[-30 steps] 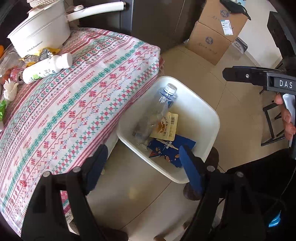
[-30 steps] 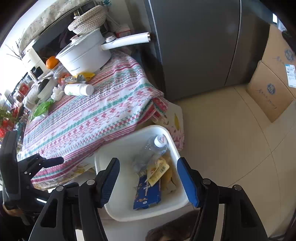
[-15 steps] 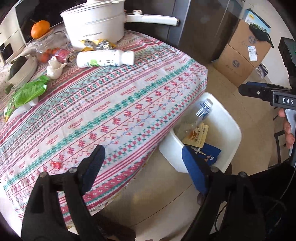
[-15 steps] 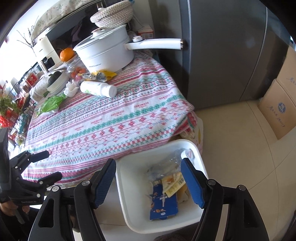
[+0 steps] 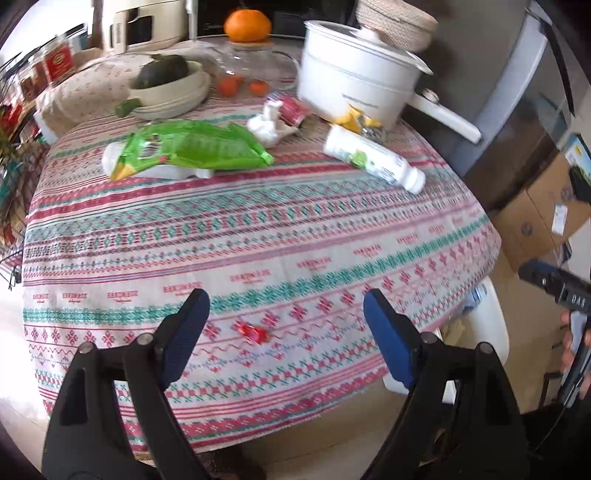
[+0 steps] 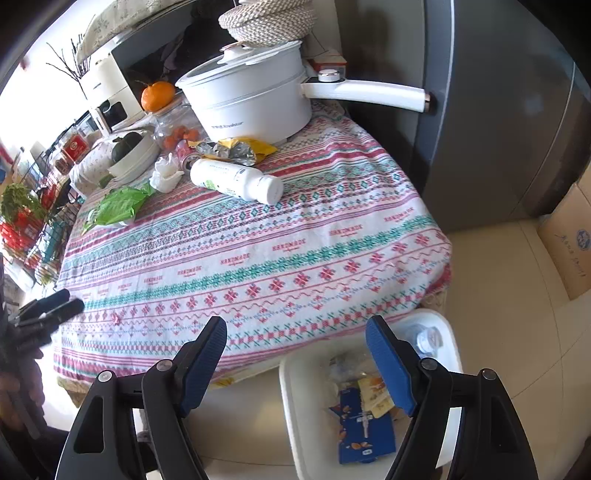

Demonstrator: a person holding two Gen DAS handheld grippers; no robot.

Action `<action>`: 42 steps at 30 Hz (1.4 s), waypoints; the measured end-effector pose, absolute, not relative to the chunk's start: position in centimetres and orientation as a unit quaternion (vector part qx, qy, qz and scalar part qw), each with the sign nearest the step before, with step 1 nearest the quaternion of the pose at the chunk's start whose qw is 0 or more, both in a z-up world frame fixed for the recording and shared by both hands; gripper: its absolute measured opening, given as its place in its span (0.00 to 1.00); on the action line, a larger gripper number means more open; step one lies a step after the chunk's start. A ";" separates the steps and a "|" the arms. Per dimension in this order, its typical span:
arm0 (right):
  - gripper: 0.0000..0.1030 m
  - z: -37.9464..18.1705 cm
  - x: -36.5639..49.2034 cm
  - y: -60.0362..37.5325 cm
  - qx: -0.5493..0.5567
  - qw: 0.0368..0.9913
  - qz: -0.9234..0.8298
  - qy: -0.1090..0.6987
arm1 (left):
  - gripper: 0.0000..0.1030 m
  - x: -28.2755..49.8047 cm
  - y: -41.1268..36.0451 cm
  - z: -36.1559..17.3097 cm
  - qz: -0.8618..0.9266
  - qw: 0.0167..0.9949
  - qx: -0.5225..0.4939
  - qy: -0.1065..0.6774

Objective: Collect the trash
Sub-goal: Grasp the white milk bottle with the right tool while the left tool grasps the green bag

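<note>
My left gripper [image 5: 286, 314] is open and empty above the near edge of the patterned tablecloth [image 5: 258, 229]. A small red wrapper [image 5: 253, 333] lies just ahead of its fingers. Farther back lie a green snack bag [image 5: 188, 147], a white bottle [image 5: 373, 158], a crumpled tissue [image 5: 267, 125], a red can [image 5: 290, 109] and a yellow wrapper [image 5: 352, 118]. My right gripper [image 6: 295, 341] is open and empty over the table edge and the white bin [image 6: 295, 406], which holds a blue packet [image 6: 364, 428] and a clear bottle [image 6: 424, 338].
A white pot [image 5: 354, 77] with a long handle stands at the back right. A bowl [image 5: 173, 92], an orange [image 5: 247, 24] and a glass dish stand behind. A grey fridge [image 6: 498, 110] and cardboard boxes [image 5: 535, 221] flank the table on the right.
Both grippers have swung up and left from the bin toward the table top. The left view now faces the trash on the cloth, and the bin has slid to its right edge.
</note>
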State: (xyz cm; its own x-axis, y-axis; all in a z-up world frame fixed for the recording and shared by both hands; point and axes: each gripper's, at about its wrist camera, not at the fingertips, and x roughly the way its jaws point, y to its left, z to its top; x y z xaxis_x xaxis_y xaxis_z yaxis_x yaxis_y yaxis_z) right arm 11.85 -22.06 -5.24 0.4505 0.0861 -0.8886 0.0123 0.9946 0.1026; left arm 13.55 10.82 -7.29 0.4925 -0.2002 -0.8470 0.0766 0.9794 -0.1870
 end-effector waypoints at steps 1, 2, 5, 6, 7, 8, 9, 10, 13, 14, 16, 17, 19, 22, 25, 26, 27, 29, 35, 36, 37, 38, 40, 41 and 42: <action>0.77 -5.4 12.1 -21.7 0.047 0.850 0.023 0.524 | 0.83 14.1 12.1 -7.3 -0.069 0.865 -0.082 0.490; 0.77 -5.5 12.4 -21.3 0.047 0.850 0.023 0.524 | 0.83 14.6 13.3 -7.3 -0.059 0.868 -0.103 0.482; 0.77 -5.8 13.1 -20.2 0.044 0.851 0.025 0.523 | 0.83 16.2 16.3 -7.9 -0.033 0.872 -0.162 0.460; 0.77 -5.9 13.4 -19.8 0.042 0.851 0.025 0.522 | 0.83 16.7 17.1 -8.3 -0.024 0.872 -0.180 0.454; 0.77 -6.0 13.7 -19.4 0.040 0.852 0.025 0.522 | 0.83 17.3 17.9 -8.6 -0.016 0.871 -0.197 0.450; 0.77 -6.1 14.0 -19.1 0.038 0.852 0.025 0.522 | 0.83 17.9 18.5 -9.0 -0.011 0.868 -0.214 0.448; 0.77 -6.2 14.3 -18.7 0.037 0.852 0.025 0.521 | 0.83 18.4 19.1 -9.4 -0.007 0.865 -0.232 0.445; 0.77 -6.4 14.6 -18.3 0.035 0.853 0.024 0.520 | 0.82 19.0 19.6 -9.8 -0.003 0.862 -0.247 0.442; 0.77 -6.8 15.2 -17.3 0.031 0.854 0.022 0.519 | 0.79 20.7 20.6 -10.5 0.014 0.860 -0.276 0.429; 0.77 -6.9 15.4 -17.0 0.029 0.854 0.022 0.518 | 0.78 21.1 21.0 -10.7 0.024 0.860 -0.282 0.424; 0.77 -7.2 15.8 -16.6 0.025 0.855 0.023 0.517 | 0.73 21.9 21.9 -11.3 0.040 0.857 -0.303 0.416; 0.77 -7.4 16.0 -16.2 0.020 0.856 0.023 0.516 | 0.71 22.3 22.3 -11.6 0.047 0.852 -0.319 0.412; 0.77 -7.7 16.4 -15.6 0.009 0.857 0.024 0.514 | 0.59 22.8 23.0 -12.4 0.056 0.841 -0.352 0.407; 0.77 -8.1 17.1 -14.5 -0.020 0.862 0.024 0.506 | 0.42 23.4 23.2 -12.9 0.059 0.832 -0.381 0.398; 0.77 -8.1 17.7 -13.9 -0.049 0.868 0.030 0.494 | 0.12 23.9 22.9 -12.7 0.053 0.837 -0.376 0.394; 0.77 -8.1 18.0 -13.6 -0.061 0.870 0.033 0.489 | 0.02 24.0 22.8 -12.6 0.050 0.837 -0.372 0.397; 0.77 -8.2 18.4 -13.4 -0.075 0.872 0.035 0.483 | 0.00 24.1 22.6 -12.4 0.044 0.838 -0.368 0.400; 0.78 -8.4 19.1 -13.1 -0.102 0.873 0.036 0.475 | 0.00 24.0 22.1 -11.8 0.036 0.844 -0.350 0.405; 0.79 -9.1 22.3 -13.6 -0.111 0.874 0.047 0.472 | 0.00 22.6 20.2 -8.7 -0.013 0.869 -0.260 0.422; 0.79 -9.3 22.9 -13.9 -0.107 0.874 0.049 0.472 | 0.00 22.2 20.0 -8.2 -0.021 0.871 -0.248 0.424; 0.79 -9.5 23.4 -14.2 -0.103 0.874 0.050 0.472 | 0.00 21.8 20.0 -8.0 -0.028 0.871 -0.238 0.428; 0.79 -9.8 24.1 -14.6 -0.099 0.875 0.051 0.471 | 0.00 21.5 20.0 -7.8 -0.032 0.870 -0.233 0.433; 0.79 -10.5 25.3 -15.2 -0.095 0.873 0.055 0.475 | 0.00 20.8 20.4 -7.6 -0.039 0.866 -0.228 0.444; 0.79 -10.9 25.8 -15.4 -0.096 0.872 0.060 0.476 | 0.00 20.6 20.6 -7.6 -0.044 0.864 -0.225 0.449; 0.79 -11.2 26.3 -15.4 -0.100 0.871 0.065 0.477 | 0.00 20.3 20.7 -7.6 -0.048 0.864 -0.218 0.452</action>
